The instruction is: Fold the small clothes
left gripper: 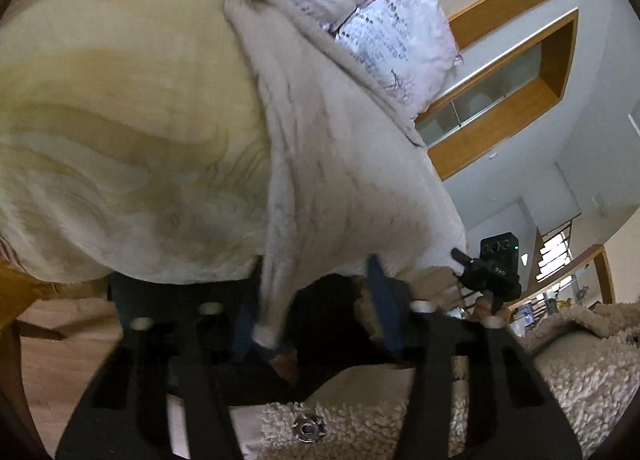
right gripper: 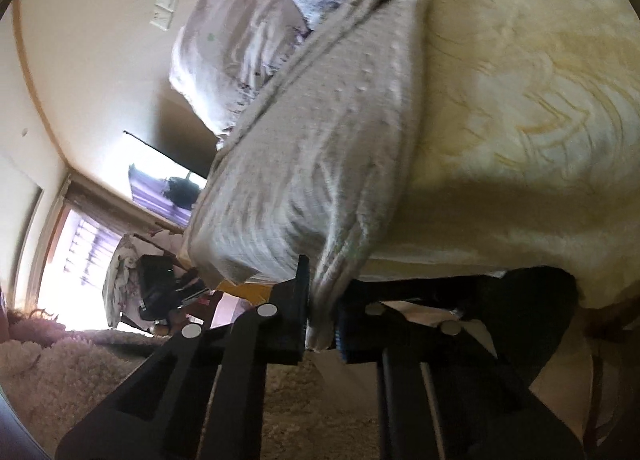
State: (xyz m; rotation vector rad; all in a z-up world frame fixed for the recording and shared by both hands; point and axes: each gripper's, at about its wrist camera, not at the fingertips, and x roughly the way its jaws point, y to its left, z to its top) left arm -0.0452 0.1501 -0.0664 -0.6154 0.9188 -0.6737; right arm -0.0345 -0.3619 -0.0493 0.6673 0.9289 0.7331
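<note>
One pale grey garment (right gripper: 312, 147), faintly ribbed, seemingly folded lengthwise, blurred

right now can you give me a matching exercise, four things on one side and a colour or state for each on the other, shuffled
Things:
1. small garment
2. bed cover
3. pillow
4. fleece jacket

Colour or state:
A. cream with pale yellow swirls, spread flat
B. pale grey knit, pinched at one corner by the right gripper
C. fluffy off-white, with a metal snap
D. pinkish white with a dark speckled print

Pairs: 1-B, 2-A, 3-D, 4-C
</note>
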